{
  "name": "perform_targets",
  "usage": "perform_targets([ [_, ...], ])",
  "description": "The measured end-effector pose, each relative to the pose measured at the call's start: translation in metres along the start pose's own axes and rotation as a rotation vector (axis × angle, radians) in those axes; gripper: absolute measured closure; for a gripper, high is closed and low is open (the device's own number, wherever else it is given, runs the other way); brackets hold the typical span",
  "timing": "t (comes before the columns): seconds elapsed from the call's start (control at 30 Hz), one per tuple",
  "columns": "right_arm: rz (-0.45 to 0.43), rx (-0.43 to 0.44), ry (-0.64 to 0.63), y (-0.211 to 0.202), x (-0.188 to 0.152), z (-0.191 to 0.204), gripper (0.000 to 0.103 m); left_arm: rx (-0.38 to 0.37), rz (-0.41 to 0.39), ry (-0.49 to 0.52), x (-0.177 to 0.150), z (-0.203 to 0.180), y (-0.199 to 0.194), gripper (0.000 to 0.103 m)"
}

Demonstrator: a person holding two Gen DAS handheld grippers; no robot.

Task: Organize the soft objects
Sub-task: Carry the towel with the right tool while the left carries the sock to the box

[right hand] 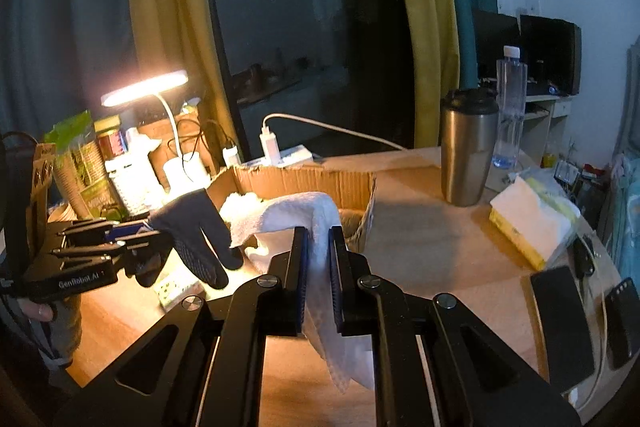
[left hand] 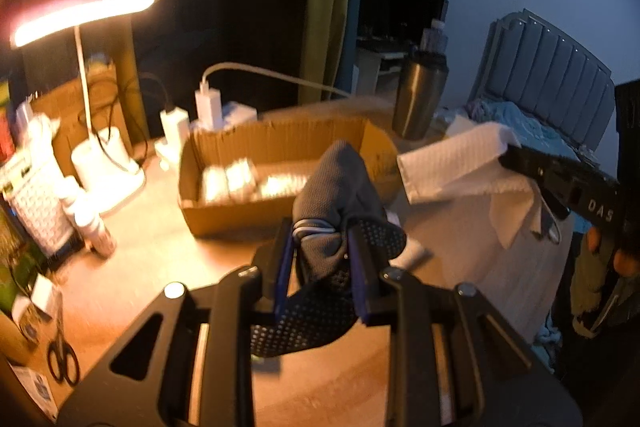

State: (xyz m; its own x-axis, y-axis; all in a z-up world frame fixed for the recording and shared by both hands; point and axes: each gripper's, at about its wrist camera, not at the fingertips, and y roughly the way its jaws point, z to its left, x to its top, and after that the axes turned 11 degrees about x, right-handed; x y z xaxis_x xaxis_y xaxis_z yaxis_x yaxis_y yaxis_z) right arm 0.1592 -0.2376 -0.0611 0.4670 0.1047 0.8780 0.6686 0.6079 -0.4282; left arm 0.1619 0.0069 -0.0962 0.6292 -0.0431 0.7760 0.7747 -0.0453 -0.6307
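— Where are your soft things?

— My left gripper (left hand: pixel 320 247) is clenched on a dark glove (left hand: pixel 336 187); my right gripper (right hand: pixel 318 267) is clamped on a white cloth (right hand: pixel 304 215). Both hang in the air.

— And the cardboard box (right hand: pixel 304 179)?

— Straight ahead of both, open top, long axis running left-right. The cloth already drapes by its near right corner, so I'd judge my right nearer. The near wall must be cleared.

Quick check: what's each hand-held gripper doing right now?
Left hand-held gripper: closed on the dark glove.
Right hand-held gripper: closed on the white cloth.
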Motion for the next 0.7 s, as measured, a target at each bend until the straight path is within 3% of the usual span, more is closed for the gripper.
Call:
perform_targets([
  [0.33,-0.023,0.0,-0.012,0.009,0.023,-0.01,0.091,0.036,-0.063,0.006,0.039,0.009,0.009,0.077],
  [0.7,-0.023,0.003,-0.021,0.034,0.045,-0.021,0.091,0.063,-0.073,-0.012,0.065,0.024,0.038,0.077],
])
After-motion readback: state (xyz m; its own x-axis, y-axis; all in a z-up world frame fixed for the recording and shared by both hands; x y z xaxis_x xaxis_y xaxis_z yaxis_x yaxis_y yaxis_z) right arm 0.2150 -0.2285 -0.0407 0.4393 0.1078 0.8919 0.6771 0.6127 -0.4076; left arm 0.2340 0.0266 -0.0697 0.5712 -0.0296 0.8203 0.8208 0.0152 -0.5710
